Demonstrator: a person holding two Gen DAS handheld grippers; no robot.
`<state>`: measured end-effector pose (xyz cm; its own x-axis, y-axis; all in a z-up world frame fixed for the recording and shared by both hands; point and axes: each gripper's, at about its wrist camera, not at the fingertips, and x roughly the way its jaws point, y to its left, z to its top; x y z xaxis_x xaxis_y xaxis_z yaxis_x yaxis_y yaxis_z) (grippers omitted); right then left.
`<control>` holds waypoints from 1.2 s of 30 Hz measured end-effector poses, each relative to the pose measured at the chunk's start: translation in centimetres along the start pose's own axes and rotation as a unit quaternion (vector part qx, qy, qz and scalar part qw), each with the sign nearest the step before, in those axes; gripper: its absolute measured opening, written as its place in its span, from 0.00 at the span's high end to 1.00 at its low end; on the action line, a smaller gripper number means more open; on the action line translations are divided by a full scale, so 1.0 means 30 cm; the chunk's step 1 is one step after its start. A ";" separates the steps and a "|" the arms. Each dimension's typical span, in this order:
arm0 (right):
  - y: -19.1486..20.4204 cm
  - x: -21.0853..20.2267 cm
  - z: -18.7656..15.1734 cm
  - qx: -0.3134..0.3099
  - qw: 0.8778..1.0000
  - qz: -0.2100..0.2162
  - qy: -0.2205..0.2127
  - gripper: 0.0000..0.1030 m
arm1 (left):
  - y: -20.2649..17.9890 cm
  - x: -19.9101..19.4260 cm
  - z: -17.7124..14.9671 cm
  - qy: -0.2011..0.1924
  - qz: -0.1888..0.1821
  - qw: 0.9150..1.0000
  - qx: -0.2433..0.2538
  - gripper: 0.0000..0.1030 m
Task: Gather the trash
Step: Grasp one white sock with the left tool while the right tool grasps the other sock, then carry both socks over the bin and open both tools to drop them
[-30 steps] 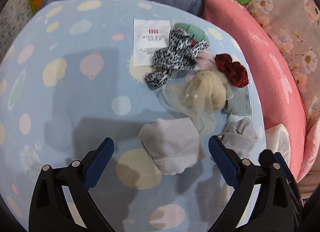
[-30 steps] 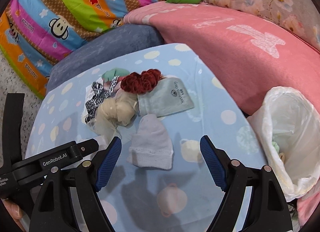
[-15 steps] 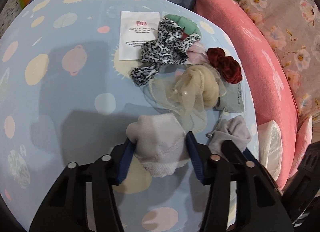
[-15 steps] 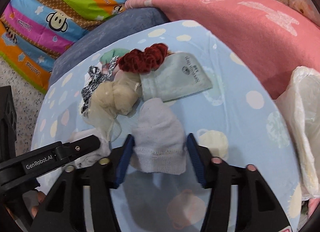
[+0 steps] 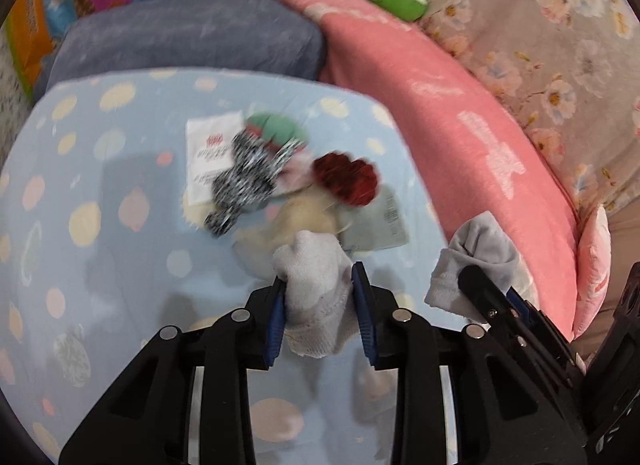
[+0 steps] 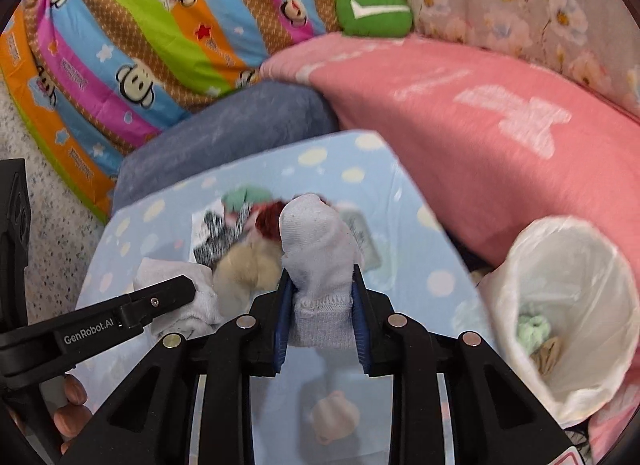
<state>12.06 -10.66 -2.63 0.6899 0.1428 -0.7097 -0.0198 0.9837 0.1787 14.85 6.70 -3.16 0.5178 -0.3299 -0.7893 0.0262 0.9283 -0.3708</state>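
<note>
A second ago both grippers hung open over the spotted cloth (image 5: 120, 265). Since then the left gripper (image 5: 318, 309) has closed on a white sock (image 5: 316, 289), the right gripper (image 6: 320, 305) on a grey sock (image 6: 320, 249), and both socks are lifted off it.

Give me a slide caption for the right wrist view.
Right gripper clamps a grey sock above the spotted blue cloth, white bag-lined bin at right.

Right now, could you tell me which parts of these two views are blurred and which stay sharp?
Left wrist view: the leopard-print cloth and red scrunchie are smeared by motion, while the left gripper and its sock stay crisp. Right wrist view: the pile is soft, the right gripper sharp.
</note>
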 end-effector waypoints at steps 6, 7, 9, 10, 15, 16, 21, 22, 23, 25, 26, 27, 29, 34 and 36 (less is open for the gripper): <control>-0.090 -0.189 0.113 0.013 0.998 -0.021 -0.062 0.75 | -0.223 -0.147 0.057 -0.062 -0.024 0.995 0.077 0.71; -0.113 -0.225 0.130 0.016 0.997 -0.026 -0.074 0.75 | -0.258 -0.163 0.064 -0.070 -0.027 0.993 0.086 0.71; -0.161 -0.288 0.151 0.023 0.995 -0.036 -0.094 0.75 | -0.341 -0.188 0.077 -0.082 -0.038 0.990 0.109 0.71; -0.187 -0.316 0.161 0.027 0.993 -0.041 -0.103 0.75 | -0.379 -0.198 0.080 -0.086 -0.042 0.988 0.118 0.71; -0.321 -0.419 0.180 0.050 0.988 -0.073 -0.130 0.75 | -0.565 -0.211 0.076 -0.101 -0.069 0.979 0.161 0.71; -0.350 -0.432 0.176 0.056 0.987 -0.078 -0.132 0.75 | -0.602 -0.205 0.069 -0.101 -0.072 0.978 0.169 0.71; -0.504 -0.472 0.126 0.090 0.981 -0.107 -0.133 0.75 | -0.763 -0.159 0.021 -0.086 -0.099 0.969 0.210 0.71; -0.533 -0.474 0.115 0.097 0.980 -0.112 -0.132 0.75 | -0.788 -0.147 0.010 -0.080 -0.107 0.967 0.216 0.71; -0.564 -0.474 0.102 0.105 0.979 -0.117 -0.129 0.75 | -0.810 -0.134 -0.002 -0.075 -0.113 0.966 0.221 0.71; -0.617 -0.469 0.074 0.120 0.977 -0.124 -0.125 0.75 | -0.865 -0.105 -0.022 -0.064 -0.125 0.963 0.232 0.71; -0.636 -0.466 0.063 0.125 0.976 -0.127 -0.122 0.75 | -0.890 -0.090 -0.034 -0.062 -0.130 0.961 0.238 0.71; -0.656 -0.463 0.051 0.130 0.976 -0.131 -0.120 0.75 | -0.908 -0.079 -0.043 -0.059 -0.134 0.959 0.243 0.71; -0.699 -0.455 0.030 0.140 0.974 -0.137 -0.115 0.75 | -0.943 -0.054 -0.060 -0.052 -0.139 0.957 0.251 0.71; -0.758 -0.436 0.007 0.156 0.971 -0.145 -0.106 0.75 | -0.997 -0.005 -0.090 -0.040 -0.153 0.952 0.263 0.70; -0.772 -0.427 -0.001 0.158 0.971 -0.147 -0.103 0.74 | -1.007 0.017 -0.091 -0.029 -0.163 0.951 0.262 0.70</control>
<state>3.66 -35.25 2.30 0.7631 -0.1970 -0.6155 0.4013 0.8910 0.2123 11.98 -21.99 6.30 0.4542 -0.6190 -0.6408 0.6084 0.7409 -0.2845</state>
